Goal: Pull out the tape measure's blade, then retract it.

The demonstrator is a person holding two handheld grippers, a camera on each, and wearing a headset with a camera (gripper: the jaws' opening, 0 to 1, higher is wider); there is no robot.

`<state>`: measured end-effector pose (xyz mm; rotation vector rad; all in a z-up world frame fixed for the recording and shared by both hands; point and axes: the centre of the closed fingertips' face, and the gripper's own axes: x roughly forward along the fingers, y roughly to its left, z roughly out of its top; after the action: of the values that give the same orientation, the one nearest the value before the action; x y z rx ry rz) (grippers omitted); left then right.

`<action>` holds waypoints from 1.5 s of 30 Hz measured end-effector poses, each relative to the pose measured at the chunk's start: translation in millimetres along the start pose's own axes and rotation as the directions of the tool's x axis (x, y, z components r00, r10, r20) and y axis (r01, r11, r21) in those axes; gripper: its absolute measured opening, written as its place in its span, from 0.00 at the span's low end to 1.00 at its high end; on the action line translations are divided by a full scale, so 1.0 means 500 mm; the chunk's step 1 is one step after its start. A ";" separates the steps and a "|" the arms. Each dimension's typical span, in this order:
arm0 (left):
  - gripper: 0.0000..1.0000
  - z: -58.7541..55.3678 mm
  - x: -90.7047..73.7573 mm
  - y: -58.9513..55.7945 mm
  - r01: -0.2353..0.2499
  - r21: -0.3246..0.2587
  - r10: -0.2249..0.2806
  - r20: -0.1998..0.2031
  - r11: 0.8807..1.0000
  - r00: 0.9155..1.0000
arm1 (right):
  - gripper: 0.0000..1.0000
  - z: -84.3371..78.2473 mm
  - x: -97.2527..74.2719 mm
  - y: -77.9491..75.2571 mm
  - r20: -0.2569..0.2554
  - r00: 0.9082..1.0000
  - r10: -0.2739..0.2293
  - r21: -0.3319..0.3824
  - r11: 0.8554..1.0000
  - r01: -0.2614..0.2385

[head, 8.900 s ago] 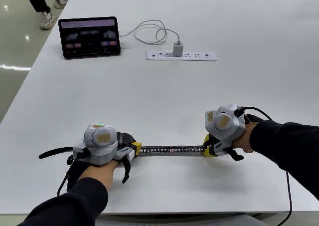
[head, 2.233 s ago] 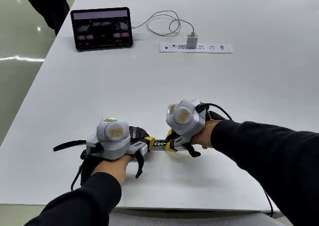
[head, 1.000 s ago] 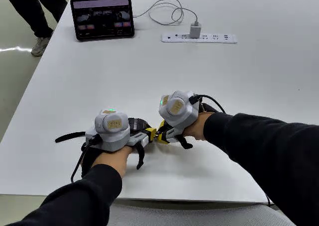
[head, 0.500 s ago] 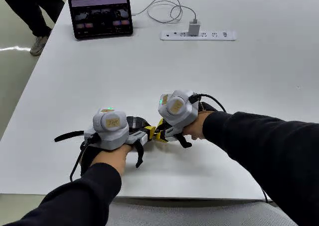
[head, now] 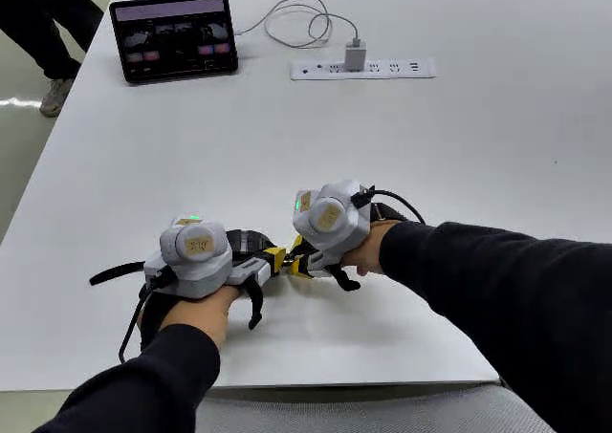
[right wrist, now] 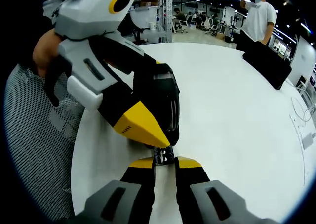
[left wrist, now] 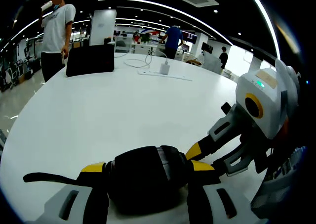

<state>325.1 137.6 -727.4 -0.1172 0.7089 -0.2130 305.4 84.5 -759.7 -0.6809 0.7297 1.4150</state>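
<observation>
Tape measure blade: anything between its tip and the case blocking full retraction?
Nothing visible does. The right hand-held gripper pinches the blade close against the case, which the left hand-held gripper clamps; a short stub of blade shows between them.

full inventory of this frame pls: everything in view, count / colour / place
tape measure: 1, black case, near table edge, clamped in left gripper
blade: 1, short stub out of the case, pinched by right gripper
strap: 1, black, on the table left of the case
tablet: 1, black, screen lit, far left
power strip: 1, white, far centre
charger: 1, white, plugged into the strip
cable: 1, white, looped from charger toward tablet
table: 1, white
bystander: 1, white top, beyond the tablet; others farther back
left gripper: 1, grey, yellow-tipped fingers
right gripper: 1, same colours
sleeves: 2, black
</observation>
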 end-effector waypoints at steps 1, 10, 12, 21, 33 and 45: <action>0.60 0.000 0.000 0.000 0.001 -0.002 -0.001 0.000 1.000 1.000 | 0.11 0.001 0.000 0.000 0.004 1.000 0.001 0.007 1.000 -0.001; 0.60 -0.001 0.000 0.000 0.003 -0.001 -0.003 0.000 1.000 1.000 | 0.10 0.015 0.011 0.006 0.026 1.000 0.003 0.022 1.000 -0.004; 0.60 -0.001 0.000 0.000 0.004 -0.001 -0.004 0.000 1.000 1.000 | 0.10 0.015 0.011 0.006 0.025 1.000 0.006 0.021 1.000 -0.006; 0.60 -0.001 0.001 0.000 0.004 0.001 -0.004 0.000 1.000 1.000 | 0.10 0.014 0.013 0.005 0.033 0.999 0.013 0.026 1.000 -0.014; 0.60 -0.001 0.001 0.000 0.005 -0.003 -0.005 0.001 1.000 1.000 | 0.10 0.015 0.013 0.004 0.039 0.999 0.026 0.022 0.999 -0.027; 0.61 -0.001 -0.001 0.000 0.006 -0.003 -0.006 0.004 1.000 1.000 | 0.11 0.015 0.012 0.004 0.060 0.998 0.024 0.050 0.998 -0.027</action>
<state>324.4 137.6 -727.7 -0.1228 0.7052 -0.2175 303.6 94.1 -759.7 -0.5901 0.7273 1.4294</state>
